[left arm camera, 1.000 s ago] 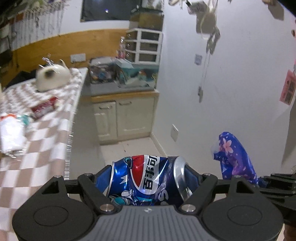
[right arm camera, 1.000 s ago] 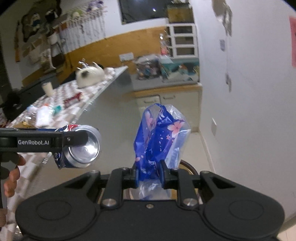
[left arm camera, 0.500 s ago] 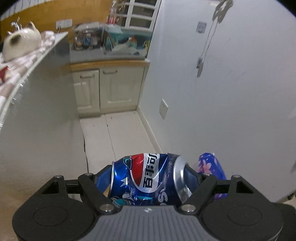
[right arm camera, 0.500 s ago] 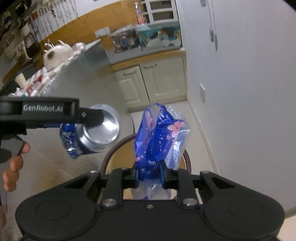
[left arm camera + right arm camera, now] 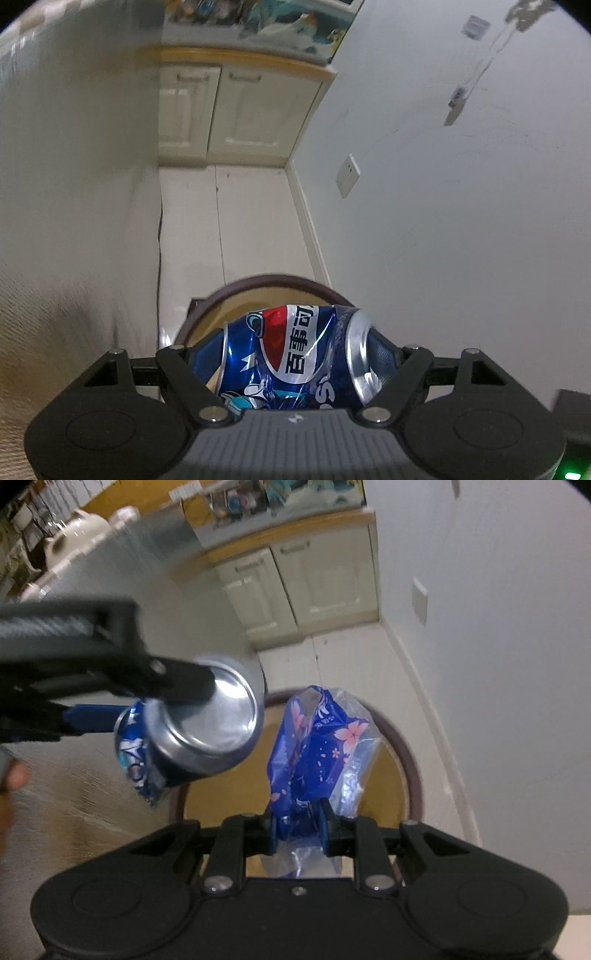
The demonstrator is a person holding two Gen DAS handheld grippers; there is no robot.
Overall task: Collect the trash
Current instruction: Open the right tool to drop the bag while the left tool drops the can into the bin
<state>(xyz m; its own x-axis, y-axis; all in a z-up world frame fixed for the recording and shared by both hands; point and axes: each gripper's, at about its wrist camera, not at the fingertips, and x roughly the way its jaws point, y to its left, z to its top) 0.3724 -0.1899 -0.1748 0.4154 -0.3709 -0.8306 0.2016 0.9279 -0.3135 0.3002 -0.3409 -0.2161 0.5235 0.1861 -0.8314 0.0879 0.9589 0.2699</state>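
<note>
1. Above a round brown-rimmed bin (image 5: 406, 760) on the pale floor (image 5: 251, 221), beside the white wall (image 5: 461, 221): two pieces of trash, each held in its own claw, not yet dropped.
2. Left gripper (image 5: 293, 354): clamped wide across a crushed blue cola can (image 5: 291, 354), can lying sideways between the fingers, silver end toward the right finger.
3. Right gripper (image 5: 295, 829): pinched narrow on a blue flowered plastic wrapper (image 5: 321, 749), most of it standing loose above the fingers.
4. Position over the bin: wrapper inside the rim as seen from the right wrist view; can (image 5: 195, 731) at the near left edge, partly over the rim.
5. Risk, as a judgement: can released here likely to clip the rim and bounce onto the floor, for want of being carried further in.
6. Risk: light wrapper likely to drift, cling to a finger pad, or land outside, given its loose crumpled shape.
7. Risk: the two tools close together, so possible knock between left finger and wrapper.
8. Pose: both tools angled steeply downward toward the bin, left one (image 5: 177, 681) crossing in from the left, fingers of the person's hand (image 5: 14, 779) visible at the left edge.
</note>
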